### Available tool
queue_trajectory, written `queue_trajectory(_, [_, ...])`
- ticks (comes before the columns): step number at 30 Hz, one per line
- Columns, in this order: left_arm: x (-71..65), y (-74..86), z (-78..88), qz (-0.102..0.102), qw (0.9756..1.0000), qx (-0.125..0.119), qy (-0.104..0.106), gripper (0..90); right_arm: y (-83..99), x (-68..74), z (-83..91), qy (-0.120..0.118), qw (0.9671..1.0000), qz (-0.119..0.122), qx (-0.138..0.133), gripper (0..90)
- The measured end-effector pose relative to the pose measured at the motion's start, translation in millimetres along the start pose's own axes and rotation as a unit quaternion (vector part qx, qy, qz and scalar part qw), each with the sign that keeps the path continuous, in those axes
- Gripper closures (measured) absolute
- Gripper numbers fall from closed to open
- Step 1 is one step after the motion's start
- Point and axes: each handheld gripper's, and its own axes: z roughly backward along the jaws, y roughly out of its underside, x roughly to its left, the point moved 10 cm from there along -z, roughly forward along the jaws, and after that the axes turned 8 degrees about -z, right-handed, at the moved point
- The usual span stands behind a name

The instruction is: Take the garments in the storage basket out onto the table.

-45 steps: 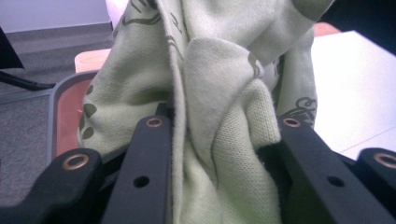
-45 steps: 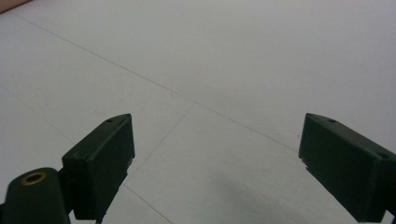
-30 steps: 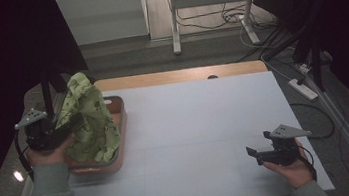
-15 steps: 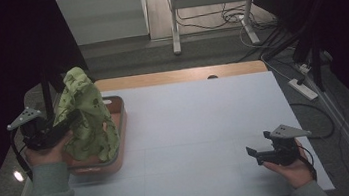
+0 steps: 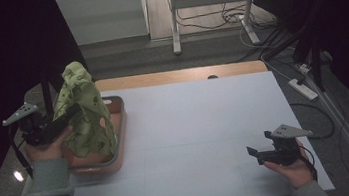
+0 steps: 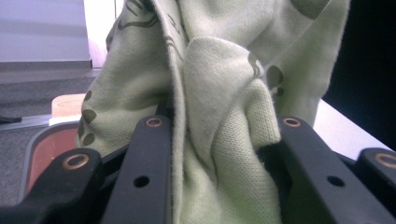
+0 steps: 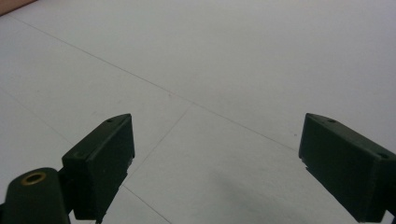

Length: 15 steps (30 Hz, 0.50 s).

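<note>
Soft knitted cloth [image 6: 224,154], matt white table [image 5: 206,124]

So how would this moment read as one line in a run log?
left tool: shut on green cloth, raised above tray | right tool: open, over table

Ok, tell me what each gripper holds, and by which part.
The left gripper is shut on a bunched fold of the green cloth, lifted above the tray. The right gripper is open over the table, holding nothing.
</note>
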Motion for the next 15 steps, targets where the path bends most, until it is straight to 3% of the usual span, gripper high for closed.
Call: queue_trajectory(15, [-4.8,-26.6,8.4,0.001,0.9996,-0.026,0.011,70.4,-0.4,0.0,-0.5,0.001,1.0,-0.001,-0.001,11.3])
